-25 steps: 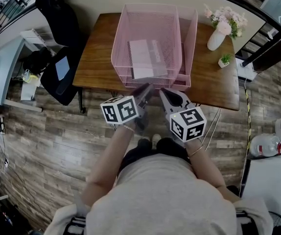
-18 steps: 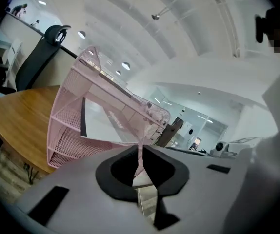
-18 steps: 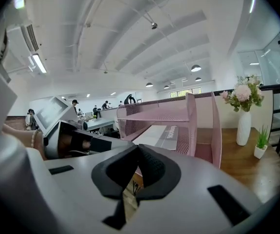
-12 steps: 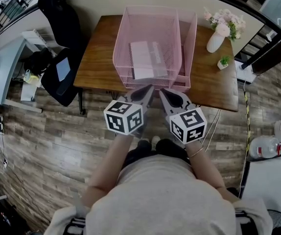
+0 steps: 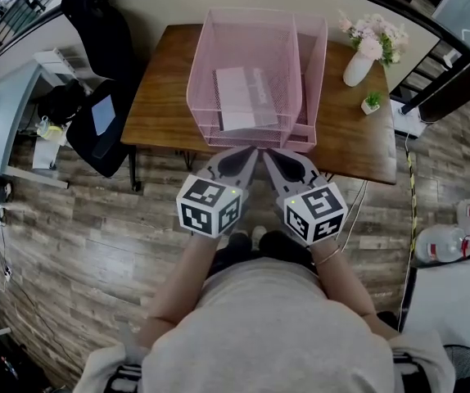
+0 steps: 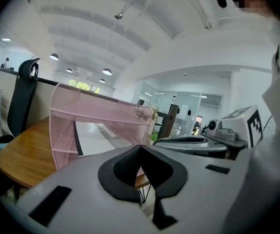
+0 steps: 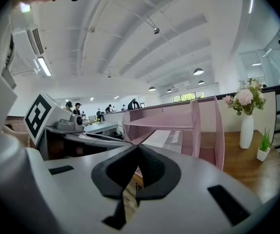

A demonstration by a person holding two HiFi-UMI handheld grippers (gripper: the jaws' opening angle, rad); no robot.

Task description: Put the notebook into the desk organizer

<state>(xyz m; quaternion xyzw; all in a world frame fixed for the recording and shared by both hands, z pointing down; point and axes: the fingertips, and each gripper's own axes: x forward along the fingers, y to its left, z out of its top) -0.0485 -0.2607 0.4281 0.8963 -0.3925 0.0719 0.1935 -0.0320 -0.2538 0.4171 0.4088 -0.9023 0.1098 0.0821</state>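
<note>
The pink wire desk organizer (image 5: 247,31) stands on the wooden table (image 5: 157,97). A pale notebook (image 5: 247,97) lies flat inside one of its tiers. It also shows in the right gripper view as a white cover, the notebook (image 7: 167,138), under the pink mesh organizer (image 7: 179,126). Both grippers hang side by side just in front of the table's near edge. My left gripper (image 5: 247,154) is shut with nothing in it. My right gripper (image 5: 269,155) is shut and empty too. In the left gripper view the organizer (image 6: 96,126) is just ahead of the closed left gripper (image 6: 140,147).
A white vase of pink flowers (image 5: 366,47) and a small potted plant (image 5: 372,101) stand at the table's right end. A black office chair (image 5: 100,72) is at the left. Water bottles (image 5: 464,232) lie on the wood floor at right.
The left gripper's jaws have closed, and it has drawn back slightly toward the person. The notebook stays in the organizer. The right gripper has barely moved.
</note>
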